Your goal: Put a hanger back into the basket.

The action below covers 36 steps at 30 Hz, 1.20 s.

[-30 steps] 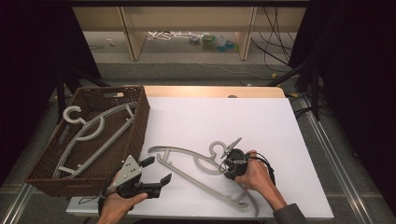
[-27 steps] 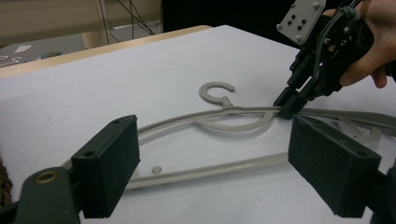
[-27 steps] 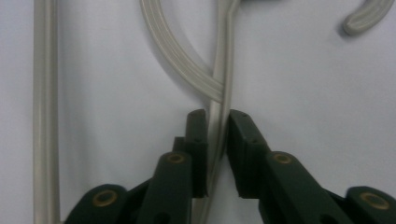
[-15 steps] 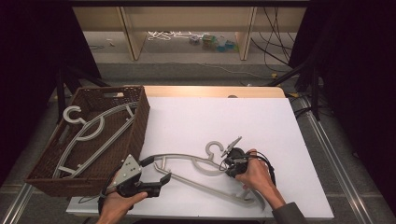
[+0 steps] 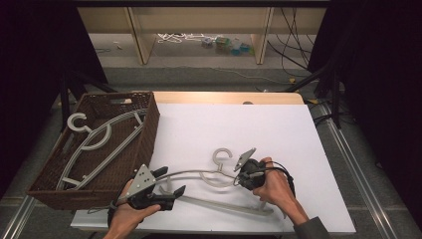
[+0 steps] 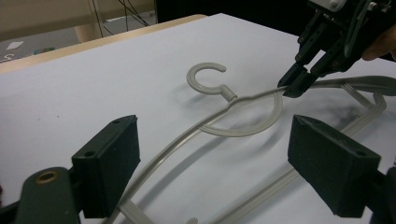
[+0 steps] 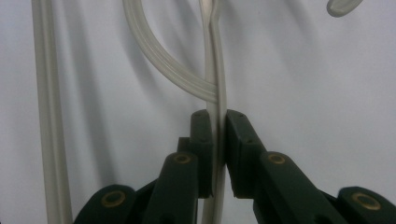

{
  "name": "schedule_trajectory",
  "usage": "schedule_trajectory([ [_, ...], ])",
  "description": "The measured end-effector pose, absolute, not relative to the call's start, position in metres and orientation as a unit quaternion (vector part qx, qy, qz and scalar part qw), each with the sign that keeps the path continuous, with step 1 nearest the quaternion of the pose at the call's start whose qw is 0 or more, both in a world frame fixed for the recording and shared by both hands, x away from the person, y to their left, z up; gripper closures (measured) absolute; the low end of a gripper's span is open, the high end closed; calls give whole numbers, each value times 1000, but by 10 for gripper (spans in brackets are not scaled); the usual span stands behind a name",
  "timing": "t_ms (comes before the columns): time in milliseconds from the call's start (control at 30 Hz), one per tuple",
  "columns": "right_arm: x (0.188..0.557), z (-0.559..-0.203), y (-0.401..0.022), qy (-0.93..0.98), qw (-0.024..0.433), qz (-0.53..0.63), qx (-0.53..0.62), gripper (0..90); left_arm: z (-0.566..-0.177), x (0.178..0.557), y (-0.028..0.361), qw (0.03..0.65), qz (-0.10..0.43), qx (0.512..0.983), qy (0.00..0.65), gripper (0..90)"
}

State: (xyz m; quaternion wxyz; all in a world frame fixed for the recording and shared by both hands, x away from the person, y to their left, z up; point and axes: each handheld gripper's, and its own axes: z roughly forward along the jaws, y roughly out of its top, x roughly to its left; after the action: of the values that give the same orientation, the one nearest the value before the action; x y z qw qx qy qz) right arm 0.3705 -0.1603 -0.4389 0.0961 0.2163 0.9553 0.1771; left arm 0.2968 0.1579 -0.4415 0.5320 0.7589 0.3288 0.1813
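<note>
the white table (image 5: 239, 124) carries everything here. at its left edge sits a brown wicker basket (image 5: 149, 117) with a grey hanger (image 5: 99, 142) lying flat inside, hook toward the far left corner. a second grey hanger (image 5: 219, 172) lies on the table's near half, between the two hands: its hook points away from the person, its long bar runs along the near edge, and its left arm looks raised a little off the surface.

the right gripper (image 5: 243, 178) is clamped on this hanger's right shoulder arm, just beside where the curved inner loop joins it; in the right gripper view (image 7: 217, 154) the two pads pinch the thin arm between them. its jaws have just been closing, with the arm between them.

the left gripper (image 5: 171, 181) is released, jaws spread wide over the hanger's left arm. in the left gripper view (image 6: 224, 168) the arm passes between the pads, touching neither.
</note>
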Motion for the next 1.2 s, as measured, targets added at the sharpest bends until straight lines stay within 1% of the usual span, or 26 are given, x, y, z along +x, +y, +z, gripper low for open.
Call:
schedule_trajectory([
  [233, 362, -425, -163, 959, 112, 184, 186, 825, -437, 307, 144, 522, 183, 774, 308, 171],
  [300, 359, -422, -163, 959, 120, 184, 179, 824, -439, 312, 134, 506, 176, 790, 297, 186],
  [400, 354, -418, -163, 958, 129, 187, 173, 825, -439, 315, 128, 501, 171, 796, 294, 199],
  [467, 352, -415, -163, 959, 131, 187, 170, 825, -437, 323, 117, 495, 167, 802, 288, 212],
  [600, 347, -409, -163, 959, 139, 194, 156, 825, -434, 330, 109, 490, 161, 810, 280, 213],
  [767, 343, -402, -162, 959, 142, 199, 146, 825, -433, 339, 95, 463, 155, 830, 270, 238],
  [1033, 335, -396, -158, 960, 145, 199, 134, 824, -437, 348, 89, 430, 146, 853, 257, 263],
  [1133, 333, -394, -156, 960, 147, 199, 130, 825, -438, 350, 88, 432, 127, 855, 255, 265],
  [1200, 333, -394, -156, 960, 148, 200, 126, 824, -438, 352, 88, 425, 126, 861, 249, 305],
])
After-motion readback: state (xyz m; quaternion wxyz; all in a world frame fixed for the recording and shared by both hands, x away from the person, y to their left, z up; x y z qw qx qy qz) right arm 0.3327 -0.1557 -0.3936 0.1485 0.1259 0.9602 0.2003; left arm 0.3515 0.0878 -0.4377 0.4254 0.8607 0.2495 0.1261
